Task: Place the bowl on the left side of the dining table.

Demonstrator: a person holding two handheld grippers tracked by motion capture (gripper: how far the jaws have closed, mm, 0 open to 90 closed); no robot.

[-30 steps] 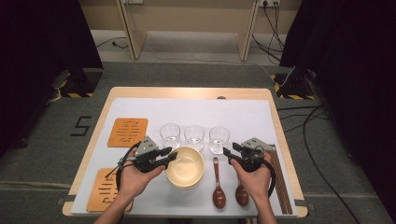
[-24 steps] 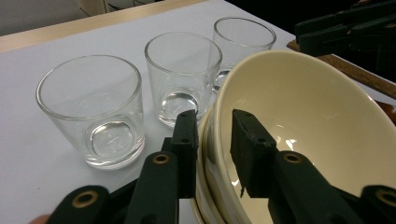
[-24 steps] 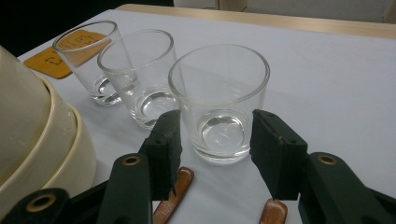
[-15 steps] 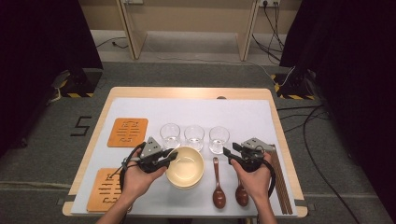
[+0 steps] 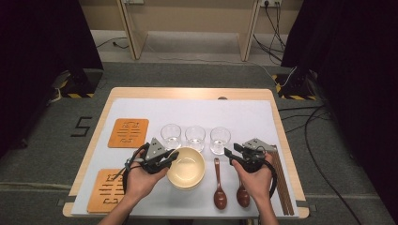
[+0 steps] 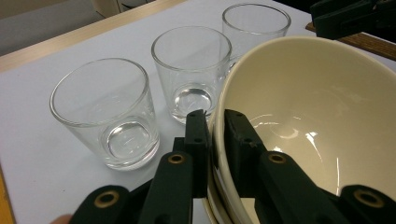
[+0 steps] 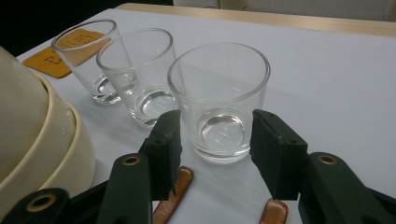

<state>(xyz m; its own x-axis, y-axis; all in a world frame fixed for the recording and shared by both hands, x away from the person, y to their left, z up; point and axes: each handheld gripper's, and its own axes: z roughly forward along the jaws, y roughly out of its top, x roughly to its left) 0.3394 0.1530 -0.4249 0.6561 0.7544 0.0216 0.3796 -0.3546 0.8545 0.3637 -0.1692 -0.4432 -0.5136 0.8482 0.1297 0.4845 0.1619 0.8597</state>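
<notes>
Table [image 5: 141,96]: your white mat [image 5: 244,117] carries everything, largest piece first.
Bowls: the cream bowl [image 5: 186,167] sits nested in a second one at the near middle, just in front of the glasses; the left gripper view shows two rims stacked.
Coasters: two orange coasters, far one [image 5: 128,132] and near one [image 5: 109,190], lie at your left, apart from the bowls.
Glasses: three clear tumblers stand in a row, left [image 5: 171,135], middle [image 5: 195,137], right [image 5: 220,139], all upright and empty.
Spoons: two brown spoons [image 5: 219,187] lie beside the bowl; chopsticks [image 5: 280,180] lie along the right edge.
Left gripper [image 6: 214,122]: your jaws have just been closing and now pinch the top bowl's rim, one pad outside, one inside.
Right gripper [image 7: 215,135]: jaws stand apart, framing the right tumbler without touching it.
Step in hand: I'd call this securing the top bowl for a lift.
Next move: raise it straight up, so the lower bowl stays put and the rim clears the nearby glasses.
Since a second ago: the left jaws were wider around the rim; both hands sit where they were.
</notes>
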